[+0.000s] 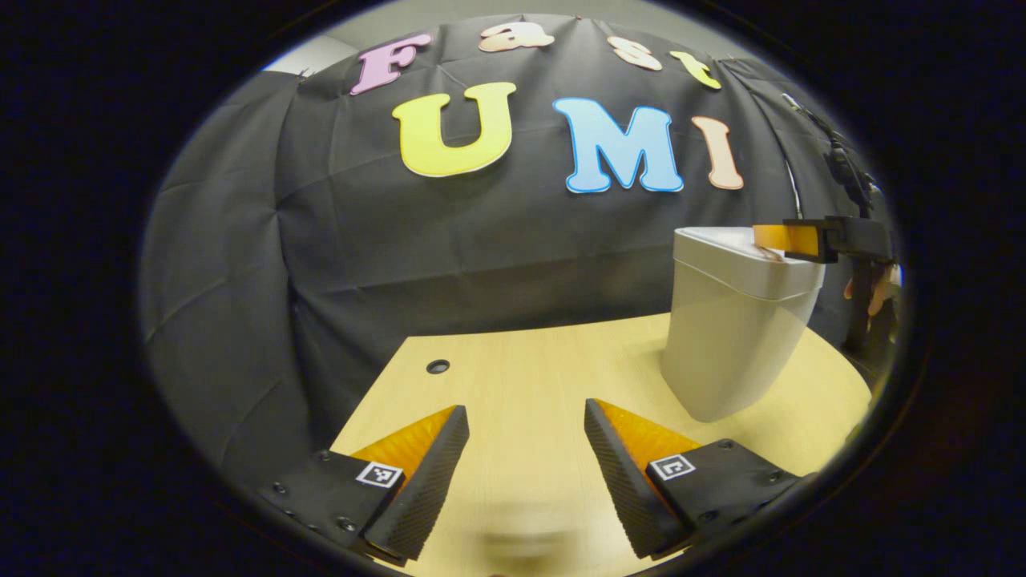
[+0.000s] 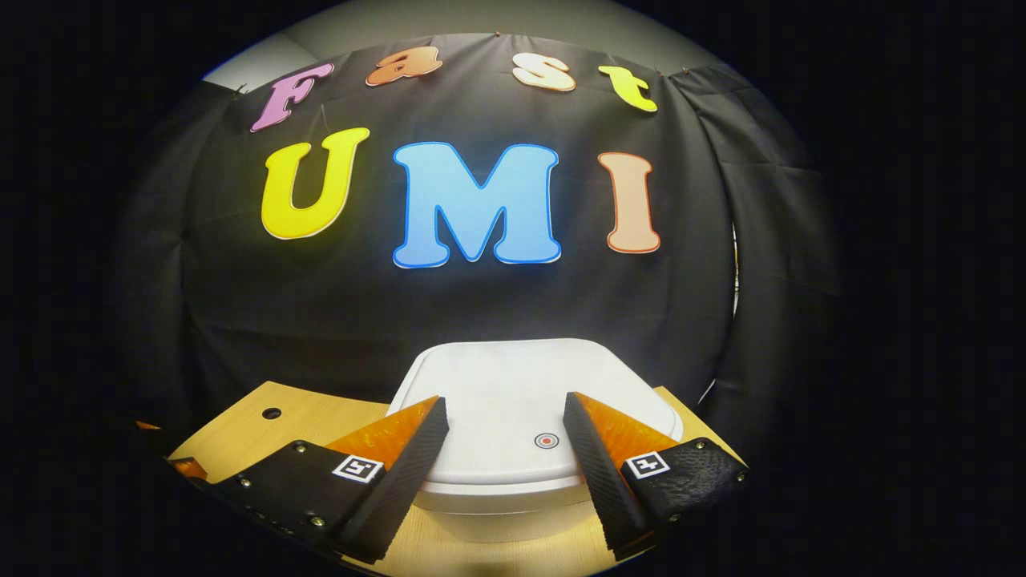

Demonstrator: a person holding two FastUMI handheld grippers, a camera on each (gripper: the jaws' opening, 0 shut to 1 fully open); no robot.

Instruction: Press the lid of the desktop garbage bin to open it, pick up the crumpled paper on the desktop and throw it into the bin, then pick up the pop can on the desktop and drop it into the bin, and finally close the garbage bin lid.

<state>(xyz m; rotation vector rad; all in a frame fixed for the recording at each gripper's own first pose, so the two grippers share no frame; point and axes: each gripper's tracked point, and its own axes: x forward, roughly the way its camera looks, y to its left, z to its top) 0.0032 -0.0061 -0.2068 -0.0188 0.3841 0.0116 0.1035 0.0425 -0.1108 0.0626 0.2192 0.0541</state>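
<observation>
Step in hand, by the look of it: the first or the last, a press on the lid. Lid [image 2: 513, 401] flat and shut on the tall white plastic desktop bin [image 1: 733, 344], standing toward the right part of the pale wooden desktop [image 1: 513, 377]. Right gripper [image 2: 503, 437] poised just above the bin lid, fingers spread wide with nothing between them, straddling the near part of the lid and its small red-ringed button mark [image 2: 546, 440]; from the left gripper view, seen at the bin's top right edge, tips over the lid, contact hard to judge. Left gripper [image 1: 525, 449] low over the desktop, well to the left of the bin, fingers also wide and empty. Small dark hole [image 1: 438, 366] in the desktop, far left of the bin. A pale blur [image 1: 521, 533] at the bottom edge between the left fingers, possibly the crumpled paper, too smeared to say. No pop can to point at. Next move, as a judgement: lower one right fingertip squarely onto the button mark and push down, keeping the bin from sliding
</observation>
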